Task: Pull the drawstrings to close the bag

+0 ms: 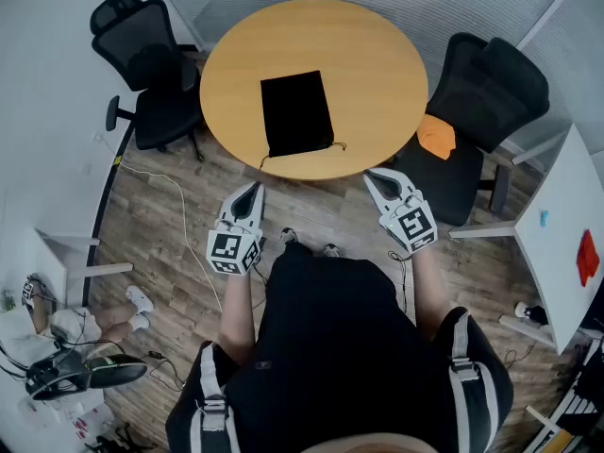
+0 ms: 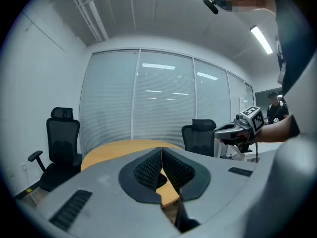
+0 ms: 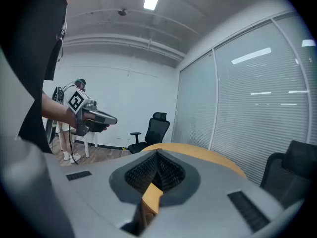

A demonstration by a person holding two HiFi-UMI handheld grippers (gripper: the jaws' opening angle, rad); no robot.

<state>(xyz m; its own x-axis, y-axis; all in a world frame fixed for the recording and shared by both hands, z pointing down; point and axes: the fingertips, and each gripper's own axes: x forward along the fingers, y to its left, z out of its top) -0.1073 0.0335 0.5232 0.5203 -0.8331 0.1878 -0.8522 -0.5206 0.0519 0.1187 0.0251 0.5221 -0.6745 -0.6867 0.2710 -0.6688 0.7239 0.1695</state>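
Note:
A flat black drawstring bag [image 1: 296,112] lies on the round wooden table [image 1: 377,64], its mouth toward the near edge. Thin drawstrings [image 1: 338,146] trail from its near corners. My left gripper [image 1: 253,192] hangs in front of the table, left of the bag, jaws shut with nothing between them. My right gripper [image 1: 376,179] is level with it on the right, also shut and empty. In the left gripper view the closed pads [image 2: 161,167] meet over the table edge [image 2: 114,148]. The right gripper view shows shut pads [image 3: 157,168] and the table [image 3: 213,157]; the bag is hidden in both.
Black office chairs stand at the table's left [image 1: 151,64] and right [image 1: 481,102]; the right one carries an orange cloth [image 1: 436,136]. A white desk [image 1: 566,243] is at the far right. A cable [image 1: 179,206] runs over the wood floor. Another person [image 3: 67,133] stands behind.

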